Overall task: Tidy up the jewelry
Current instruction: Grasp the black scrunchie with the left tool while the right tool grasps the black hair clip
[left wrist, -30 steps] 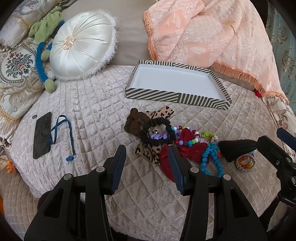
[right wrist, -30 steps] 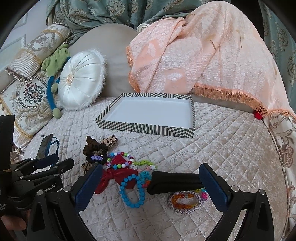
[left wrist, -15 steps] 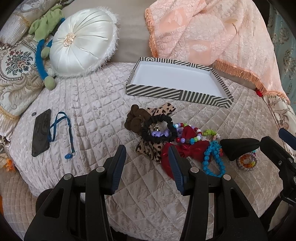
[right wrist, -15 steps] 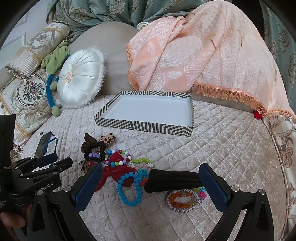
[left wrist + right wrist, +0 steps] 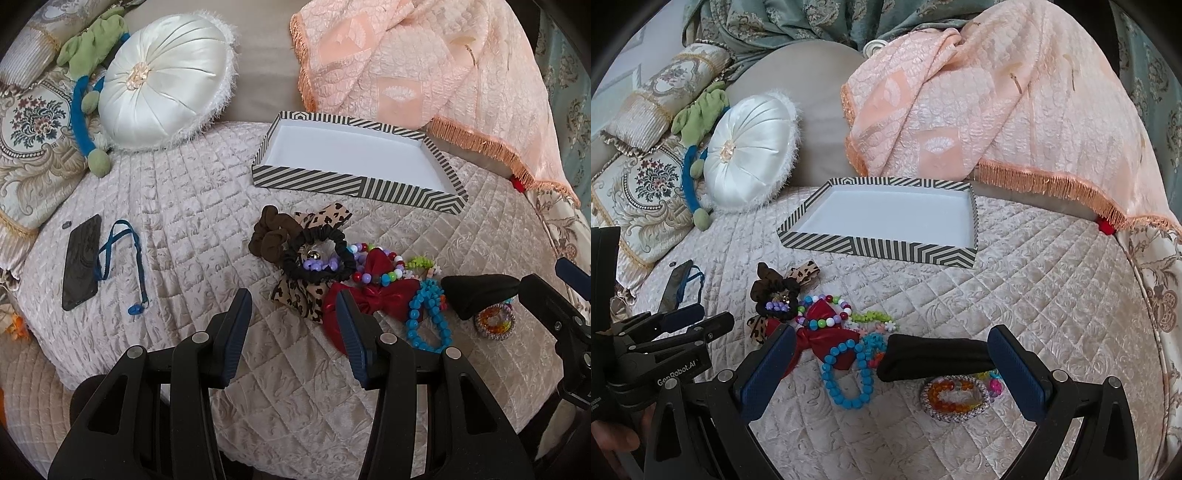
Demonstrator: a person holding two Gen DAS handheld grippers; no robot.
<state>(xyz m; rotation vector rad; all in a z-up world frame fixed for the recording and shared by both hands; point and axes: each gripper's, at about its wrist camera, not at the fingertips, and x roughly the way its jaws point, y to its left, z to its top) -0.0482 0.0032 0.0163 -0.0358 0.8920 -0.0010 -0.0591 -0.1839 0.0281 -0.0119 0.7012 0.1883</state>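
A striped tray (image 5: 354, 188) with a white, bare inside lies at the back of the quilted bed. In front of it is a pile: a brown scrunchie (image 5: 269, 236), a black scrunchie (image 5: 343, 254), a leopard bow (image 5: 291, 295), a red bow (image 5: 384, 291), a blue bead bracelet (image 5: 846, 398) and an orange bead bracelet (image 5: 960, 386). My left gripper (image 5: 292, 299) hovers open at the pile's near edge, holding nothing. My right gripper (image 5: 892, 332) stands wide open above the bracelets. A black fabric band (image 5: 934, 356) hangs from its right finger and stops short of the left one.
A black phone (image 5: 81, 262) with a blue lanyard (image 5: 136, 258) lies at the left of the quilt. A white round pillow (image 5: 162, 81), a green plush toy (image 5: 92, 51) and patterned cushions line the back left. A peach fringed blanket (image 5: 406, 66) drapes behind the tray.
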